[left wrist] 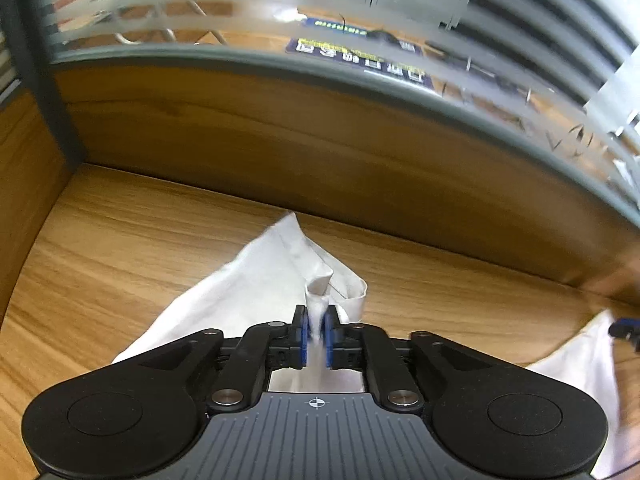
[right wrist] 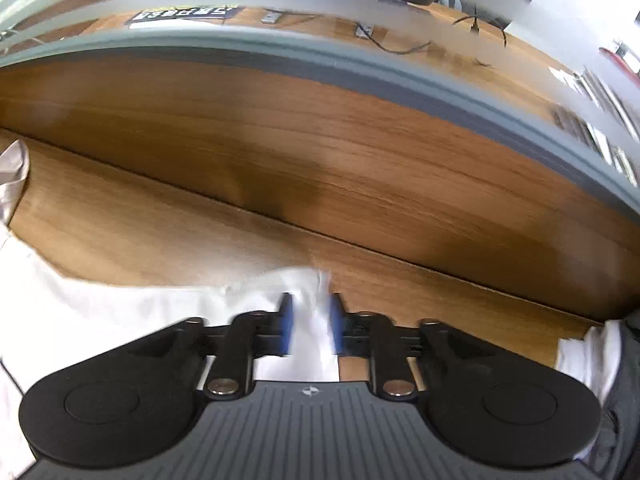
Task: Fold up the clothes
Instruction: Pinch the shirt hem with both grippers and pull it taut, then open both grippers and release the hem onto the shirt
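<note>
White garment [left wrist: 256, 280] on wooden table [left wrist: 120, 240]; left gripper [left wrist: 317, 330] pinches fabric fold; right gripper [right wrist: 311, 328] parted, cloth between pads. Blue sign [left wrist: 360, 58] lettering unreadable.

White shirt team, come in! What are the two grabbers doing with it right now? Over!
Left gripper pinching a white shirt fold. Right gripper open, cloth between its pads. Wooden table: nothing in the way.
</note>
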